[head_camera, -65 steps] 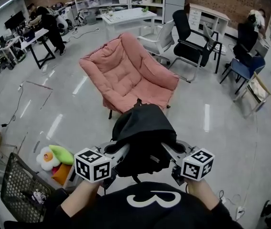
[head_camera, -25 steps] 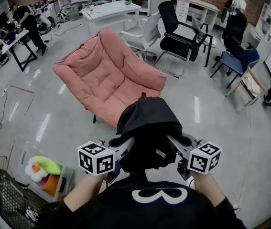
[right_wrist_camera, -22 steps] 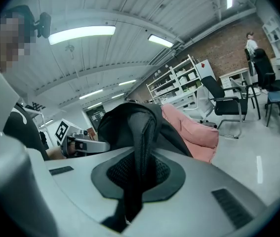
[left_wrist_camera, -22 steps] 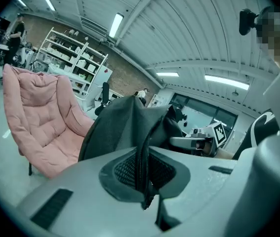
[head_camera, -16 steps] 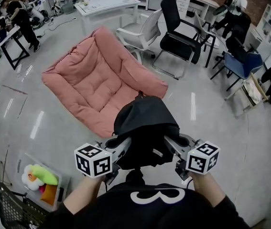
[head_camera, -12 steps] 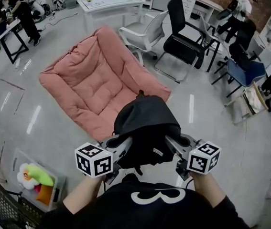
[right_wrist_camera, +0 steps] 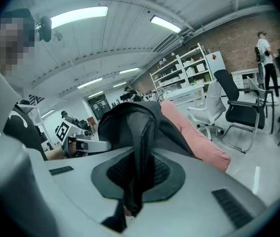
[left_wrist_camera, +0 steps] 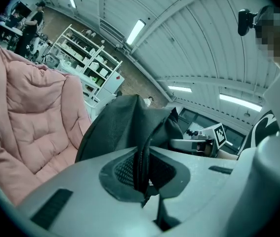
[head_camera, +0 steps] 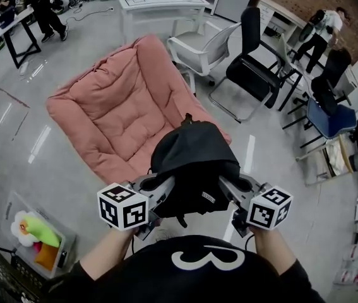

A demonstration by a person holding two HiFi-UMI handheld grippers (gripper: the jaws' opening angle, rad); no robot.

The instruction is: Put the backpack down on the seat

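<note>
So the person has walked right up to the seat point(head_camera: 112, 106) in the last couple of seconds. It was well off across the floor before, and now it fills the middle of the head view, with the backpack point(head_camera: 194, 166) hanging over its near edge. The grip hasn't changed at all: left gripper point(head_camera: 161, 191) and right gripper point(head_camera: 227, 189) are each clamped nearly shut on a mesh fold point(left_wrist_camera: 140, 157) at the backpack's sides, holding it up between them. I'd say the carry is about done and only the lowering is left, since it isn't resting on the cushion yet.

What I can't make out is the bottom of the backpack, which is tucked behind the grippers and the person's chest, so there's no telling how far above the cushion it hangs. It also covers the seat's front lip.
</note>
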